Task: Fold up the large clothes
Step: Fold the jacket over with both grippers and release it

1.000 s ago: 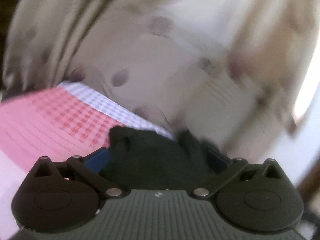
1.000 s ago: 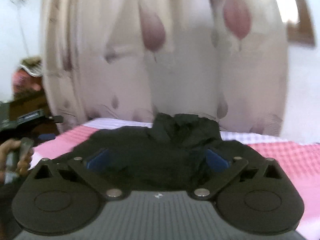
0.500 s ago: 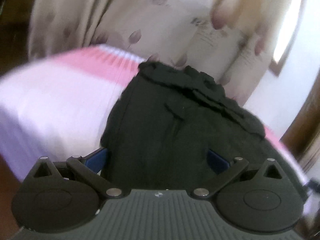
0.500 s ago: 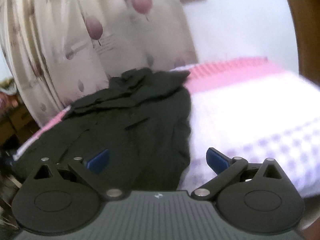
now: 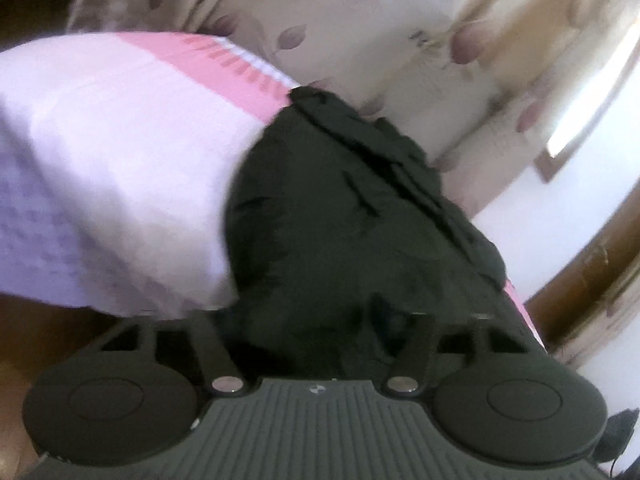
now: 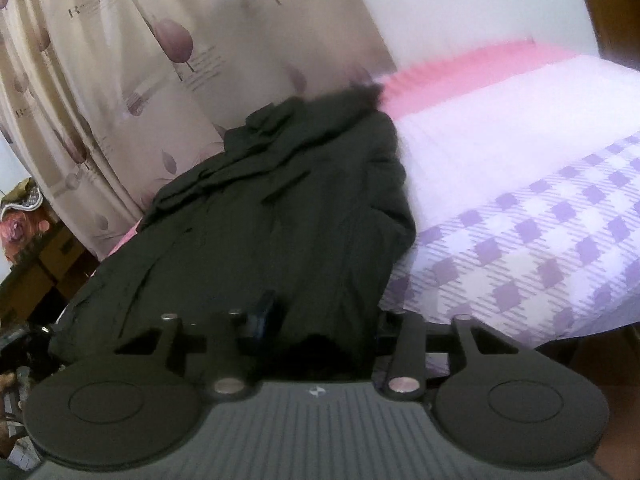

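A large black garment lies spread lengthwise on the bed, its bunched end toward the curtain. Its near hem hangs over the bed's front edge. My left gripper sits at that hem near the garment's left corner; its jaws are closing with black cloth between them. In the right wrist view the same garment fills the middle. My right gripper is at the hem near the right corner, jaws closing around a fold of cloth, blue pads partly showing. The picture is too blurred to show pads pressing.
The bed has a pink, white and lilac checked sheet. A floral curtain hangs behind its far side. A brown wooden frame stands at the right, and cluttered furniture at the left.
Both grippers dropped from facing the curtain to the bed's front edge. The garment went from bunched in the wide jaws to laid out flat. Both pairs of jaws have narrowed on the hem.
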Available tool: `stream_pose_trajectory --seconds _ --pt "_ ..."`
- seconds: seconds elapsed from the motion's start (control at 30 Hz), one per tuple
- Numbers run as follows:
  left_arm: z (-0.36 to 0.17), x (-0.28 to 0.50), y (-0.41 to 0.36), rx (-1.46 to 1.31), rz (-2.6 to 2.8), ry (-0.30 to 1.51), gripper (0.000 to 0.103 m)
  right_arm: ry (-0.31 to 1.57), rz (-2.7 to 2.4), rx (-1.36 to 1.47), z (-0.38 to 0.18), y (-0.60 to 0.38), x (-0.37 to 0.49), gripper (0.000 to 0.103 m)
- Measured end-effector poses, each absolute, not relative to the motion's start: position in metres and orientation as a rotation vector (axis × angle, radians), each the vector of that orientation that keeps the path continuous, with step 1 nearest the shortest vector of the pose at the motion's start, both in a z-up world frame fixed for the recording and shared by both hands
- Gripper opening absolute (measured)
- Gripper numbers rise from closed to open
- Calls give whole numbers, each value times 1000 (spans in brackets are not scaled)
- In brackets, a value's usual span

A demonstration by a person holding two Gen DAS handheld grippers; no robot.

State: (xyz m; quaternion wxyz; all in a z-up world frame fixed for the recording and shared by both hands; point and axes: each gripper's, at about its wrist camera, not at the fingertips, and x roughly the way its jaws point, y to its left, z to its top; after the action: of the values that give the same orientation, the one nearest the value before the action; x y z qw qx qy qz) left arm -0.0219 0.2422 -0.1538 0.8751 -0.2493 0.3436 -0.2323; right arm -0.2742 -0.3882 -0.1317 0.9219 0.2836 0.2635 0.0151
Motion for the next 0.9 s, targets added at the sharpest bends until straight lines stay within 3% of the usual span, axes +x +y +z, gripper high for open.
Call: stream_pose_trajectory --seconds 0.1,0.2,0.27,0.3,0.33,0.43,0.5,0.6,0.9 --pt "-156 -20 254 -558 -509 722 52 538 50 623 -136 -394 -273 39" --pt "-158 -20 256 -538 -499 725 86 537 63 631 -137 -397 -276 40" --pt "-161 -21 254 -543 -513 721 87 547 70 625 -137 -396 -276 43" --pt "-162 -20 251 -533 -523 730 80 553 78 626 -136 -395 -275 44" --pt "-164 -19 248 -517 -532 738 60 558 84 620 -136 -394 -275 45" --pt "-162 -21 239 -455 -540 741 25 576 88 578 -132 -391 -272 43" --pt "-155 -26 237 -443 -558 721 16 599 85 550 -130 -389 -269 37" --pt "-140 -34 235 -421 -550 689 12 590 115 571 -124 -390 -268 24" --pt "-100 -51 242 -529 -565 542 11 451 214 875 -113 -418 -287 21"
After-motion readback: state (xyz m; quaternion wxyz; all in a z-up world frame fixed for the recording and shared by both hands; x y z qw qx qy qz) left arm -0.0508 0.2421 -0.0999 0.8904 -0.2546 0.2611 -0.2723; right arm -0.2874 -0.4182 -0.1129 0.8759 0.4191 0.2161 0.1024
